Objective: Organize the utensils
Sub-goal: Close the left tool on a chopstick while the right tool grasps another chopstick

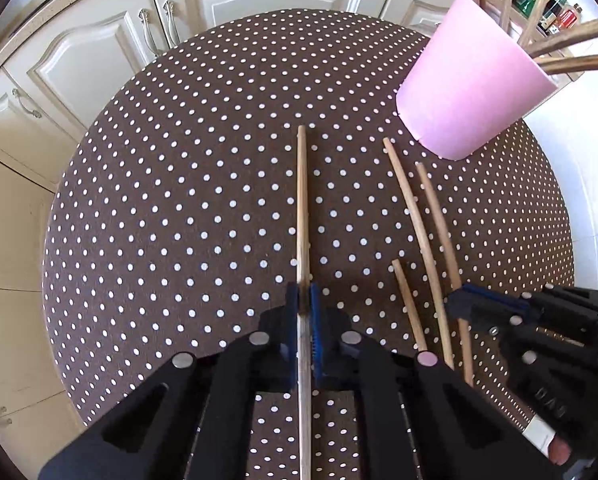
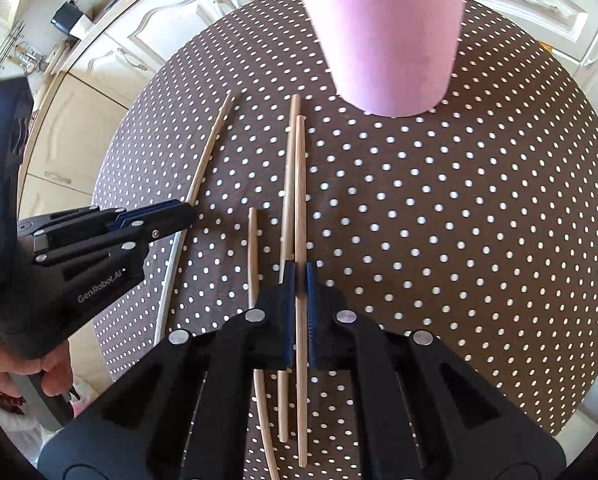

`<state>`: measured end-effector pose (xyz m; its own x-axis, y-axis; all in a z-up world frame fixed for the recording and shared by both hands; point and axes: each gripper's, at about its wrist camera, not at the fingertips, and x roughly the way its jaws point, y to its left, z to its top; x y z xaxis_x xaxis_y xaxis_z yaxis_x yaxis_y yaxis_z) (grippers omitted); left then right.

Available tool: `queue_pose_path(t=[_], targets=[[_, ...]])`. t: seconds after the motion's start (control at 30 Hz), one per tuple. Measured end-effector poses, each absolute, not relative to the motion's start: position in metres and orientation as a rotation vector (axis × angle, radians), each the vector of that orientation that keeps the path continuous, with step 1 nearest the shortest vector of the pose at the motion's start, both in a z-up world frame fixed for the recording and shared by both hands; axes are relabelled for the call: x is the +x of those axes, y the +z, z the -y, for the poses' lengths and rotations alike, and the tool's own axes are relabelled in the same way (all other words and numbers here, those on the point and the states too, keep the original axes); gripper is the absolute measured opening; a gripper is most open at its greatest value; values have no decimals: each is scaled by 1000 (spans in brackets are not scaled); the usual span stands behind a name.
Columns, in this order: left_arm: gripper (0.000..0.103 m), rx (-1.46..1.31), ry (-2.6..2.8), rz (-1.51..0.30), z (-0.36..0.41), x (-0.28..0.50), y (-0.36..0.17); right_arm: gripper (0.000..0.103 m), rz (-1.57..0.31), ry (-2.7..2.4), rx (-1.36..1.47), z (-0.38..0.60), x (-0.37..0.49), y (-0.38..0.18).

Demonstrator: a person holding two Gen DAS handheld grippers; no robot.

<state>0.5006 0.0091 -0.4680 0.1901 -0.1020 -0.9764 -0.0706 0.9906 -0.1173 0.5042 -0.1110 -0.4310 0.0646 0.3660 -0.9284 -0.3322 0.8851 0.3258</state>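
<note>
polka-dot table (image 1: 179,200) holds pink cup (image 1: 471,84); left gripper (image 1: 303,300) and right gripper (image 2: 299,276) each clamp a chopstick (image 1: 302,200).

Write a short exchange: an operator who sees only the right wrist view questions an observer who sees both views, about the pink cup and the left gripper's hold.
Operator: My view cuts off the top of the pink cup. Is anything in it?
Observer: Yes. The left wrist view shows several wooden sticks standing out past its rim.
Operator: I see the left gripper only side-on. Is it really closed on its stick?
Observer: Yes. From its own camera the blue pads are shut on that stick, which passes between them and runs straight ahead.
</note>
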Motion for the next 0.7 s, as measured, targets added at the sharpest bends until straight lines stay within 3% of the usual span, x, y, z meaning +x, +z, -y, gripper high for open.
queue_pose_path(t=[0.37,0.7], targets=[[6,-250,-89,-1335,-11,471,-456,6,-1402,498,92,147,497,-421],[6,-269,-152,-1175,-9,447,-410,6,-1304,543,153,173,474,-388]])
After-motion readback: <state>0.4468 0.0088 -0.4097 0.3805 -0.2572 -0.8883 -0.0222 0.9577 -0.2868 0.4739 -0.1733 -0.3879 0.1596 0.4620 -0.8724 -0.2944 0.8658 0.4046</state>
